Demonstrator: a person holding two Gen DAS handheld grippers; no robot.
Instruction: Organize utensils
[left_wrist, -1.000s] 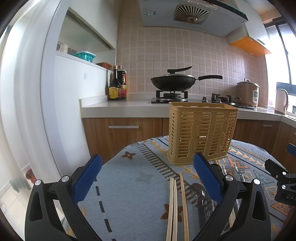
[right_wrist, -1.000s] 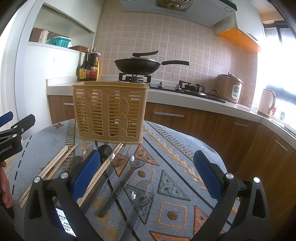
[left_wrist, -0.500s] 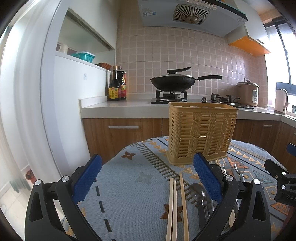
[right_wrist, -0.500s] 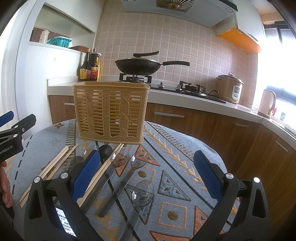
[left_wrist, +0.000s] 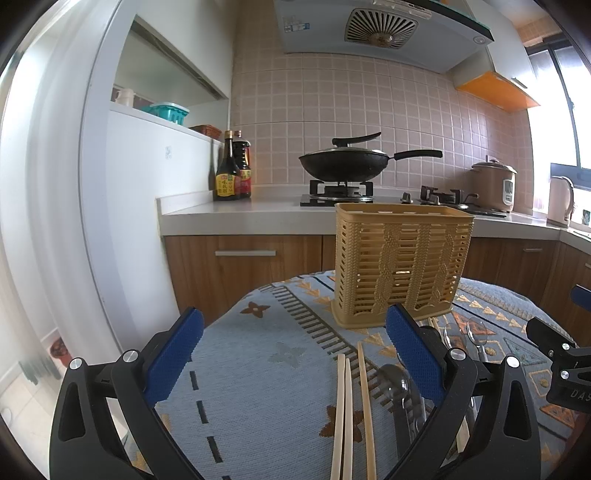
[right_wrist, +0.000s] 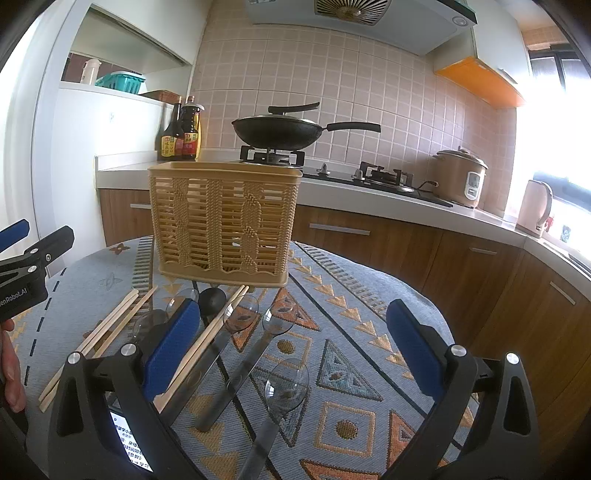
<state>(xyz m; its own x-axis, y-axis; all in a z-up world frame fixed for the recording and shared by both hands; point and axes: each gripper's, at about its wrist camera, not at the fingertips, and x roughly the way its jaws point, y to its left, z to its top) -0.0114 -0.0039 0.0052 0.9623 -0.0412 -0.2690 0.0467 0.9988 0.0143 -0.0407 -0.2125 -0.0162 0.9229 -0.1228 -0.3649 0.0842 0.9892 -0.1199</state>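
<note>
While both tongs hang released, utensils lie loose on the patterned counter (right_wrist: 369, 295).
Left tongs (left_wrist: 295, 354) and right tongs (right_wrist: 291, 343) grasp nothing; chopsticks (left_wrist: 345, 406) and clear spoons (right_wrist: 284, 384) sit at lower centre, before the woven basket (right_wrist: 225, 221).

The yellow basket (right_wrist: 223, 225) hides its own inside; possibly empty. The chopsticks (left_wrist: 351, 417) run off the near edge in the left wrist view, and the right tongs (right_wrist: 291, 347) cover part of the clear spoons (right_wrist: 240, 321)
</note>
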